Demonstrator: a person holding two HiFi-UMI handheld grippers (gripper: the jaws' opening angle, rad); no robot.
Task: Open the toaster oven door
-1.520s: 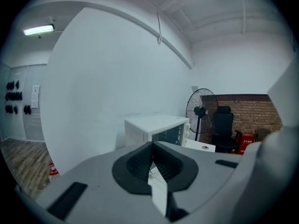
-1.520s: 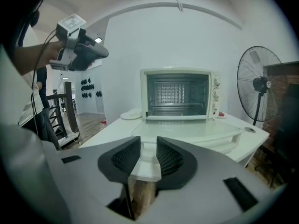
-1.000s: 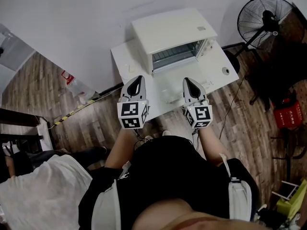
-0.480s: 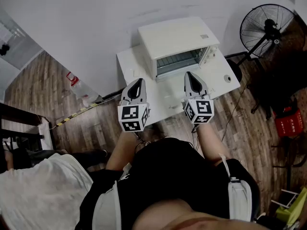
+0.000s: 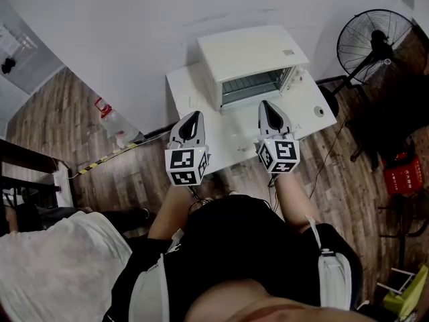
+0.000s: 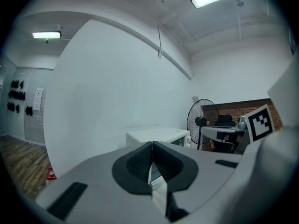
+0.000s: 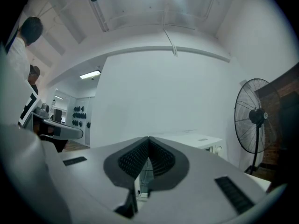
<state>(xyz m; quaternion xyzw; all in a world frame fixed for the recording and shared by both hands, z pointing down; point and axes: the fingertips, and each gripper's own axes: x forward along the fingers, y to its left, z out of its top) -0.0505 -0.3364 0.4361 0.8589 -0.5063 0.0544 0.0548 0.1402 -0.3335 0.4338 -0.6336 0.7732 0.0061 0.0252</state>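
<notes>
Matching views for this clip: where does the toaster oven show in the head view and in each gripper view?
Head view: toaster oven at upper centre, against the wall.
Left gripper view: low, near centre, small and far off.
Right gripper view: low, right of centre, partly hidden.
Shared landmark: the fan, to the oven's right in every view.

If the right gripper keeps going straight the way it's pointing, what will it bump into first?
Probably the toaster oven's glass door. The right gripper, jaws shut and empty, points at it from just in front, above the white table. Depth is hard to judge.
</notes>
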